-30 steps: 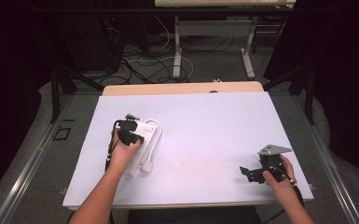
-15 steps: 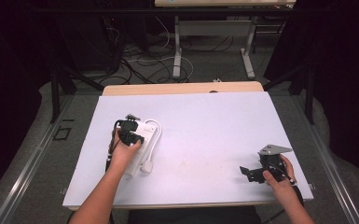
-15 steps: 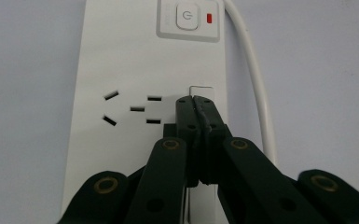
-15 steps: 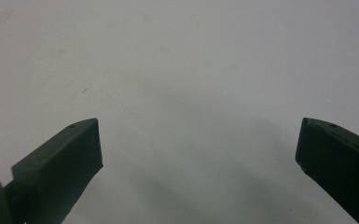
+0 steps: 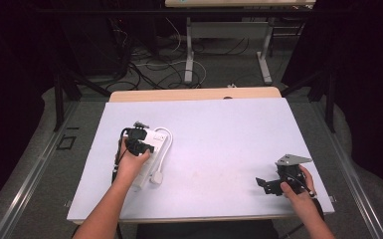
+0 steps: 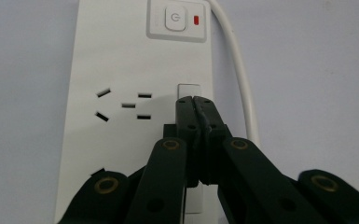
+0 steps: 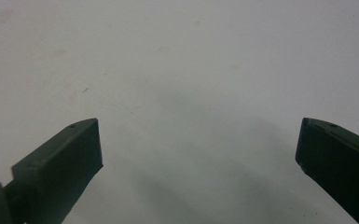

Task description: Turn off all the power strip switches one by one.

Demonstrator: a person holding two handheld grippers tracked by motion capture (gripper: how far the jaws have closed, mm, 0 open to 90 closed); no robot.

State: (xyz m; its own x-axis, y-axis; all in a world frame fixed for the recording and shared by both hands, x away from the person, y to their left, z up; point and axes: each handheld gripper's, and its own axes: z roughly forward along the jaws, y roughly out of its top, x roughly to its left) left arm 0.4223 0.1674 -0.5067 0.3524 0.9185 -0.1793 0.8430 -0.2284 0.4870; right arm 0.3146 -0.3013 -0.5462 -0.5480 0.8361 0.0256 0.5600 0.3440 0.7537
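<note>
A person works at a white-topped desk [image 5: 219, 149] with a hand-held gripper in each hand, seen from above with dark floor, cables and frame legs beyond the far edge. On the left side of the desk, the left hand-held gripper [image 5: 138, 140] hangs directly over a white power strip [image 5: 151, 144], which lies lengthwise from near to far, its white cord [image 5: 165, 144] looping along its right side to a plug [image 5: 157, 177] resting on the desk just near of it. In the left gripper view, the left hand-held gripper [image 6: 196, 100] has its jaws pressed together, tips meeting at a small white square tab [image 6: 189, 89] on the right half of the strip; whether they touch it cannot be told. Farther along the strip sits a power button [image 6: 175, 18] with a red indicator [image 6: 196, 20] beside it, and socket slots [image 6: 123, 105] lie to the left of the jaws. Well apart, near the desk's near right corner, the right hand-held gripper [image 5: 266, 183] is held low, pointing left. In the right gripper view, the right hand-held gripper [image 7: 198, 147] has its jaws spread wide over bare desk surface [image 7: 177, 65].
</note>
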